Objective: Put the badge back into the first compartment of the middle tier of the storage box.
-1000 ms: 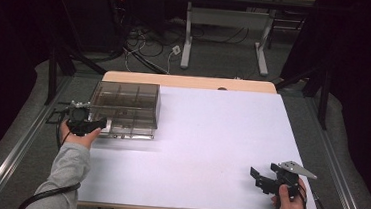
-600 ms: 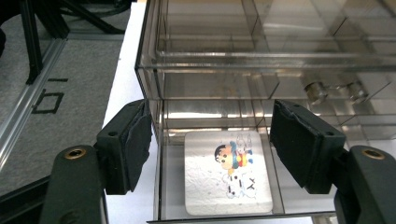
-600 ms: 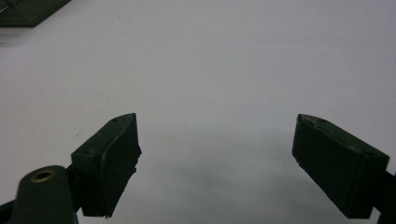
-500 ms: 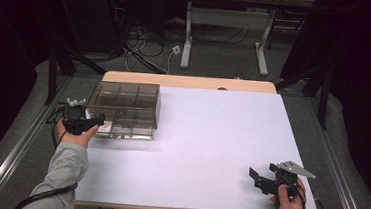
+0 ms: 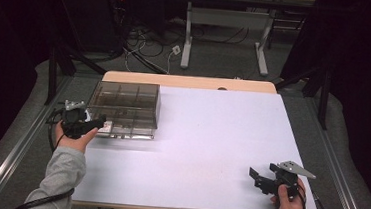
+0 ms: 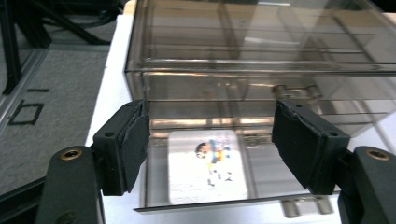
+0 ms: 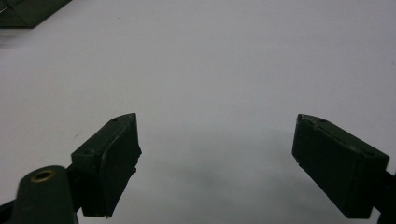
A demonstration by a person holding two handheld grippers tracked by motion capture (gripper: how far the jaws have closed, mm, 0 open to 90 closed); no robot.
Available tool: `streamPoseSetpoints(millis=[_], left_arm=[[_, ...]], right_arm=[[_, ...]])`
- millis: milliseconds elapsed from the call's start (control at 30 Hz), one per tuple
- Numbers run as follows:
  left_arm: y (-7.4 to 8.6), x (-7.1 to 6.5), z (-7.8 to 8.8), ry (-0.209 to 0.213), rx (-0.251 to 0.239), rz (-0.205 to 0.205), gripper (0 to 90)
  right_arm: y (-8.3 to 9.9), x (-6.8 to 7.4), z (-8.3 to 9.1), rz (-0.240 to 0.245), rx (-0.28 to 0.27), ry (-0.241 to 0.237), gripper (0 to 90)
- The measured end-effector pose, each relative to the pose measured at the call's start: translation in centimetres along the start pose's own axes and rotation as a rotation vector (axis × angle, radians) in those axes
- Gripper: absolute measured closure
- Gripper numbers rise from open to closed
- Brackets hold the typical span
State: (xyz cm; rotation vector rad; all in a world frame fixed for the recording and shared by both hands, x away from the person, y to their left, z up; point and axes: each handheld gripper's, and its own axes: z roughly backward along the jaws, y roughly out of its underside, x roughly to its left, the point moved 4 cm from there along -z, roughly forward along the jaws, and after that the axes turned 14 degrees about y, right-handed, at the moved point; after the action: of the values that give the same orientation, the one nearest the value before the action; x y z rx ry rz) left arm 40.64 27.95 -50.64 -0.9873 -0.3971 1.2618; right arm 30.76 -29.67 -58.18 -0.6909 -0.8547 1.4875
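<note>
Overhead, the clear compartment box (image 5: 125,109) sits at the white table's (image 5: 210,146) far left corner; the left gripper (image 5: 96,124) is at its near edge, the right gripper (image 5: 257,180) well apart. Left gripper view: jaws spread, nothing pinched, the box and its picture card (image 6: 208,173) ahead. Right gripper view: jaws spread over bare table.

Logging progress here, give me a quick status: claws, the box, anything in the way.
Left claw open, at the near side of the clear box, gripping nothing. Right claw open over bare table, empty. Picture card inside box. Nothing in the way.
</note>
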Motion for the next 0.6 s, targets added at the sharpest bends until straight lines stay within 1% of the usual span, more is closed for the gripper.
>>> streamPoseSetpoints(millis=[67, 200, 233, 267, 300, 333, 400, 533, 600], left_arm=[[0.0, -0.4, 0.2, 0.009, -0.009, -0.016, 28.2], [0.0, -1.3, 0.6, 0.04, -0.024, -0.049, 28.5], [0.1, -1.5, 0.7, 0.046, -0.023, -0.057, 29.1], [0.1, -1.7, 0.7, 0.05, -0.024, -0.063, 29.5], [0.2, -1.8, 0.8, 0.054, -0.028, -0.07, 29.6], [0.2, -2.0, 0.9, 0.062, -0.032, -0.076, 30.3], [0.2, -2.2, 1.1, 0.075, -0.042, -0.077, 31.0], [0.2, -2.7, 1.5, 0.077, -0.065, -0.089, 32.1], [0.2, -2.9, 1.7, 0.082, -0.067, -0.092, 33.2]], right_arm=[[0.0, -0.1, 0.0, 0.009, 0.002, 0.004, 14.4], [0.0, 0.0, 0.0, -0.002, 0.004, 0.003, 14.4], [0.0, 0.0, 0.0, -0.007, -0.003, 0.002, 14.3], [0.0, -0.1, 0.1, -0.002, 0.01, 0.007, 14.3], [0.0, 0.0, 0.0, -0.006, 0.001, 0.009, 14.3], [0.0, -0.1, 0.0, -0.002, 0.004, 0.011, 14.3], [0.0, 0.0, 0.1, -0.008, 0.007, 0.008, 14.4], [0.0, 0.0, 0.0, -0.006, 0.004, 0.012, 14.4], [0.0, 0.0, 0.0, -0.006, 0.003, 0.012, 14.3]])
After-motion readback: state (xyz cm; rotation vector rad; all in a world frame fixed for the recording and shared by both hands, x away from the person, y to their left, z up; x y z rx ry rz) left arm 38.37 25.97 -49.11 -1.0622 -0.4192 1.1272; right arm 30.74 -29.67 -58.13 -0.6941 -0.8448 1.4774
